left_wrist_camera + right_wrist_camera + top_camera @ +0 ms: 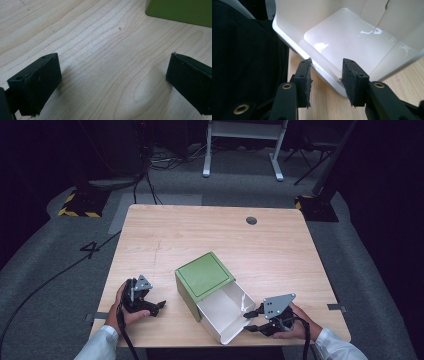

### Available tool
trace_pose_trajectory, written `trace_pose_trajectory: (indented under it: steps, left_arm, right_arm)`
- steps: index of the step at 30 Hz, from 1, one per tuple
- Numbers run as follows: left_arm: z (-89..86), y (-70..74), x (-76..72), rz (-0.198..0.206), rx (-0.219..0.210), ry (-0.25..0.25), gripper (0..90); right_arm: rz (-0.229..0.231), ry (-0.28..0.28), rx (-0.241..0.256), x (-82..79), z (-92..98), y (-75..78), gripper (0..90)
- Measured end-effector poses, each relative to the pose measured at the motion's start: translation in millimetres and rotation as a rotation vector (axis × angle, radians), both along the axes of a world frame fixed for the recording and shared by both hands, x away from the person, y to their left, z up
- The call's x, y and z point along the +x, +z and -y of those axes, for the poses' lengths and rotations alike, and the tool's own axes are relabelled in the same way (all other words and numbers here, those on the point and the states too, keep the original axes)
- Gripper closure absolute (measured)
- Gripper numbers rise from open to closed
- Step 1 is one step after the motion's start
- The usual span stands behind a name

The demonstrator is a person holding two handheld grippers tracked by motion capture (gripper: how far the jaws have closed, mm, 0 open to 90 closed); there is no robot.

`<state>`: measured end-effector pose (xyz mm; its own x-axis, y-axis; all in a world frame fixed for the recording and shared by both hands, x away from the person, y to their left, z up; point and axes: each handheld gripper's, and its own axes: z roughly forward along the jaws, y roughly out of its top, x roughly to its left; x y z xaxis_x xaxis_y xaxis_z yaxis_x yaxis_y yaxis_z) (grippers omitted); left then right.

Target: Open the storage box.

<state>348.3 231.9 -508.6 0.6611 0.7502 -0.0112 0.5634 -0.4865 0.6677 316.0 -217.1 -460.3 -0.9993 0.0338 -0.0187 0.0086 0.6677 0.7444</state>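
A green box (202,274) lies on the wooden table (200,232), its white drawer (222,312) pulled out toward the front right and empty. My right gripper (247,321) is at the drawer's front corner. In the right gripper view the gripper (326,61) is open with its jaws on either side of the drawer's (352,37) rim, one outside and one over the inside. My left gripper (159,308) rests on the table left of the box, apart from it. The left gripper (114,56) is open wide over bare wood, with the green box (180,10) at the upper right.
A round cable hole (251,220) sits near the table's far edge. Beyond the table the grey floor holds cables, a white frame (240,145) and yellow-black striped stand bases (80,206). Dark clothing (242,62) lies beside the drawer in the right gripper view.
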Motion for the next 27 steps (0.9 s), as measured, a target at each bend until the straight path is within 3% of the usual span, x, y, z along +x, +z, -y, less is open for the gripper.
trace_pose_trajectory:
  steps: [13, 27]
  left_arm:
    - [0.3, 0.0, 0.0, -0.001, -0.001, 0.003, 0.2]
    - [0.3, 0.0, -0.1, -0.001, -0.001, 0.004, 0.2]
  right_arm:
    - [0.027, -0.014, -0.002, -3.6, 7.8, 3.6, 54.3]
    - [0.047, -0.041, 0.037, -10.6, 21.4, 15.4, 48.0]
